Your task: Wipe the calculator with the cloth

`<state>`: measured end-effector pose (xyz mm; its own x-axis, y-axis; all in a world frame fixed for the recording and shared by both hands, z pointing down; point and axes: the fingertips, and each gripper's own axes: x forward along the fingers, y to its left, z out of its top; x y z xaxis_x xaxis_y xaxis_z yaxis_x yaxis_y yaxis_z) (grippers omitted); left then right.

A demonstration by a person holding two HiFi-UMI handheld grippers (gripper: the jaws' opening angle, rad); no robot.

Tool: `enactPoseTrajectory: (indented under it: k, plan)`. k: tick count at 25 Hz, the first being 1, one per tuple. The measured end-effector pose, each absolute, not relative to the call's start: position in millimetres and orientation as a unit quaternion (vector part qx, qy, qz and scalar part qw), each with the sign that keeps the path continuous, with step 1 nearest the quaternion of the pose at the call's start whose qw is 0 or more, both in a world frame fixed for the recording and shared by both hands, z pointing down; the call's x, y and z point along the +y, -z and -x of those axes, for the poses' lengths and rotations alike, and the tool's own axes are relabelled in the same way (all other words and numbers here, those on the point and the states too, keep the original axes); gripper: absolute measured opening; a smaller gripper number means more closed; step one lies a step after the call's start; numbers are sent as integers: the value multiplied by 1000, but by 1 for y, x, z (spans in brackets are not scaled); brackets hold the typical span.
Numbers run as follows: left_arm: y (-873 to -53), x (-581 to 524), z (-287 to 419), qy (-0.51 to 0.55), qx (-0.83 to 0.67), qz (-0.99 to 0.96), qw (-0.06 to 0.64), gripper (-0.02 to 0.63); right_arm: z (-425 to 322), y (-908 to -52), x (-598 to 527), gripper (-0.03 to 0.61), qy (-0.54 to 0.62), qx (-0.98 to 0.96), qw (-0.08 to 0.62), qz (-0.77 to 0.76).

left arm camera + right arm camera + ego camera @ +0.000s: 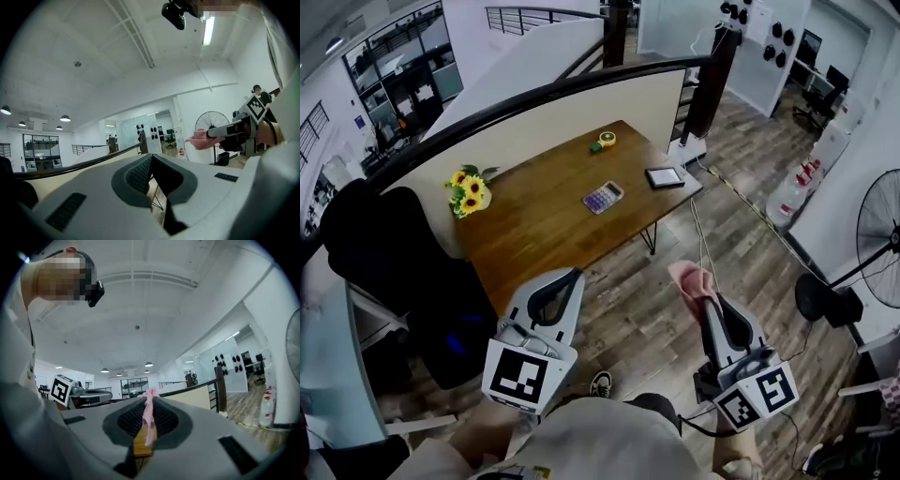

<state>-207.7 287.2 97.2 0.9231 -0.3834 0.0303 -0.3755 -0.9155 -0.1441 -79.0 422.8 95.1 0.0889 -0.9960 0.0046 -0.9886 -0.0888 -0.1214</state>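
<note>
Calculator [603, 197], pale with lilac keys, flat on the wooden table [534, 225], toward the far right end, just left of a dark tablet [664, 176] and apart from it. Untouched by either gripper, both well short of the table.

Pink cloth [692, 281] well apart from it, pinched in the right gripper [706, 300]. Jaws closed onto it, with a bunch spilling past the tips in the head view and a thin pink strip running down between the pads in the right gripper view.

Left gripper [570, 277] off to that one's left, jaws pressed together with nothing between them, tips meeting in the left gripper view. Both held over the wood-plank floor [656, 309], in front of the person's body, pointing toward the table.

Farther out on the table, a bunch of sunflowers [469, 191] at the left edge and a small yellow-and-green object [603, 142] at the far edge. Black chair [394, 262] left of the table, and a standing fan [881, 239] at the right of the head view.
</note>
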Motion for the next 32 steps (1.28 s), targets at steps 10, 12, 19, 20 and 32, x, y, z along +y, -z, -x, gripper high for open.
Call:
enactPoseTrajectory:
  k: [10, 12, 19, 20, 32]
  plan:
    - [-102, 237, 184, 27, 222, 973, 54, 3, 41, -97, 365, 37, 45, 692, 38, 720]
    - [-107, 226, 176, 30, 229, 972, 51, 3, 28, -99, 354, 37, 42, 693, 40, 718]
    - [-115, 182, 140, 38, 265, 962, 51, 3, -32, -101, 304, 38, 36, 710, 32, 702]
    - [-116, 175, 131, 40, 271, 961, 48, 3, -41, -102, 295, 38, 38, 714, 32, 698]
    - [-115, 102, 20, 71, 343, 935, 53, 3, -158, -114, 189, 38, 67, 775, 31, 627]
